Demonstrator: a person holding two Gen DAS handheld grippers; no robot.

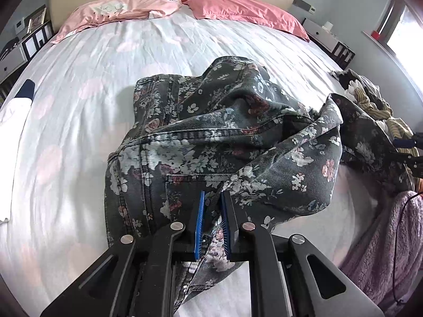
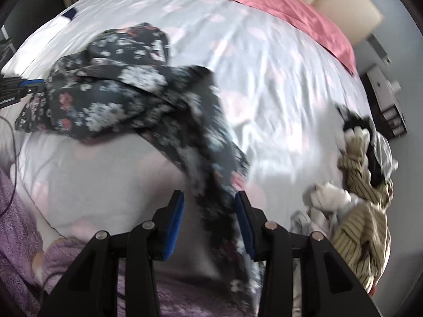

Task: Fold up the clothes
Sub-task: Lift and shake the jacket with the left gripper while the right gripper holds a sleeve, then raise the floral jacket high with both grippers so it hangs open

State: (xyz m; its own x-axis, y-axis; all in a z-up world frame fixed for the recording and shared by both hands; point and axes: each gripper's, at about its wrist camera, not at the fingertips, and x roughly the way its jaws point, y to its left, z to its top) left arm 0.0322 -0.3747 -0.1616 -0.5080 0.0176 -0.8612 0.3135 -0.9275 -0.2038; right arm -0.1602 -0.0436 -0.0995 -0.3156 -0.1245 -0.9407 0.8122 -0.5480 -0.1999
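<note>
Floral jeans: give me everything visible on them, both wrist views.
The floral jeans are dark grey denim printed with white and pink flowers, with stitched seams and a visible waistband. They lie crumpled and unfolded mid-bed on the pale sheet, partly lifted. The left tongs are shut on a fold near a pocket seam. In the right wrist view one blurred leg trails down between the pads of the right tongs, which stand apart; contact with either pad cannot be told.

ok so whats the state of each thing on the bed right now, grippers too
floral jeans: crumpled, partly lifted, unfolded
left gripper: fingers closed on the jeans
right gripper: fingers apart, a jeans leg hanging between them
clothes pile: heaped, unfolded
pink pillows: lying flat by the headboard
</note>
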